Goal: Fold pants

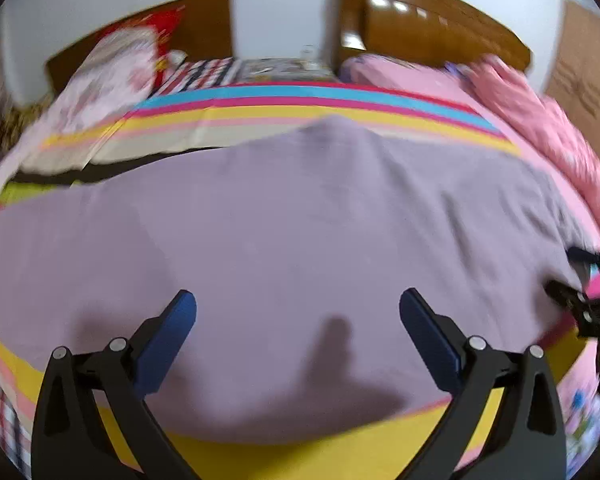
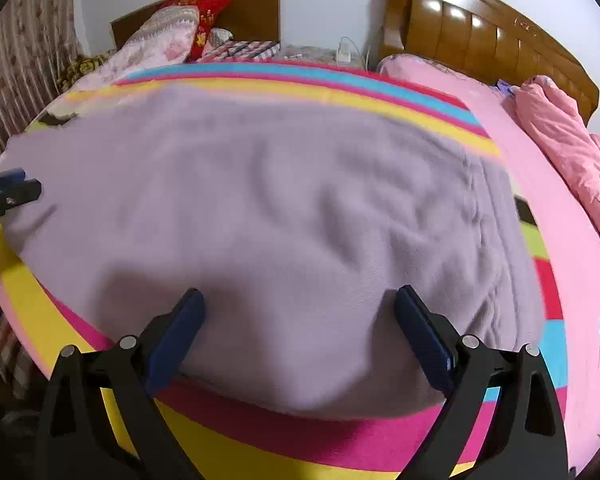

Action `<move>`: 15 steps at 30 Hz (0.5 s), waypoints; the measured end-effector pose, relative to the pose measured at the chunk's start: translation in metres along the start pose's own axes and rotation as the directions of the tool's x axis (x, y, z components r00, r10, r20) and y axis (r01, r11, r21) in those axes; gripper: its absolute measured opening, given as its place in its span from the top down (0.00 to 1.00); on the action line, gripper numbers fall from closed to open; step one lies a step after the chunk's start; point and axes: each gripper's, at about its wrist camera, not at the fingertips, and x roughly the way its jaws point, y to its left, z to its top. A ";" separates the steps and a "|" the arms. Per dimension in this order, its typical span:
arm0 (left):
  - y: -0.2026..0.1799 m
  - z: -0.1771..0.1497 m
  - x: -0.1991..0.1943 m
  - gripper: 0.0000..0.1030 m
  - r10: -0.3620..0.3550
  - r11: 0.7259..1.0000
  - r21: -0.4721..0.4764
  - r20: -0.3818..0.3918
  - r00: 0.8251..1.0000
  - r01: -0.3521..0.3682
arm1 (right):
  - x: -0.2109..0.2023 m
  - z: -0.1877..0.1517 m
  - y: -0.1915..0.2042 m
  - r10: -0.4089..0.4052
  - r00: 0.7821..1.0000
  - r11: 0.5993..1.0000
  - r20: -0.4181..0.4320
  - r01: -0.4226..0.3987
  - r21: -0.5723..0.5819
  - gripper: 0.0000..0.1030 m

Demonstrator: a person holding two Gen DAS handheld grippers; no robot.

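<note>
Fingers (image 1: 182, 320) of left gripper (image 1: 298, 304) spread wide, nothing between the blue pads, hovering over the mauve pants (image 1: 280, 216). Right gripper (image 2: 300, 302) same: wide apart, nothing held, tips over the near edge of the pants (image 2: 260, 200) at frame bottom. Pants lie spread flat across mid-frame in both views, wrinkled twd the right in the right wrist view, on a striped blanket (image 2: 340, 436) w/ yellow, pink, blue bands. Left wrist view blurred. Right gripper shows at its right edge (image 1: 594, 300); left gripper at left edge of right view (image 2: 8, 194). Pink quilt (image 2: 560, 148) upper right, wooden headboard (image 2: 480, 32) behind, pillows (image 2: 172, 36) upper left.
</note>
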 end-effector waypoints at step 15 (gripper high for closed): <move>-0.010 -0.023 0.028 0.01 0.015 1.000 0.021 -0.067 0.998 -0.014 | -0.045 -0.008 -0.049 -0.038 0.991 0.994 0.132 0.024 0.106 0.11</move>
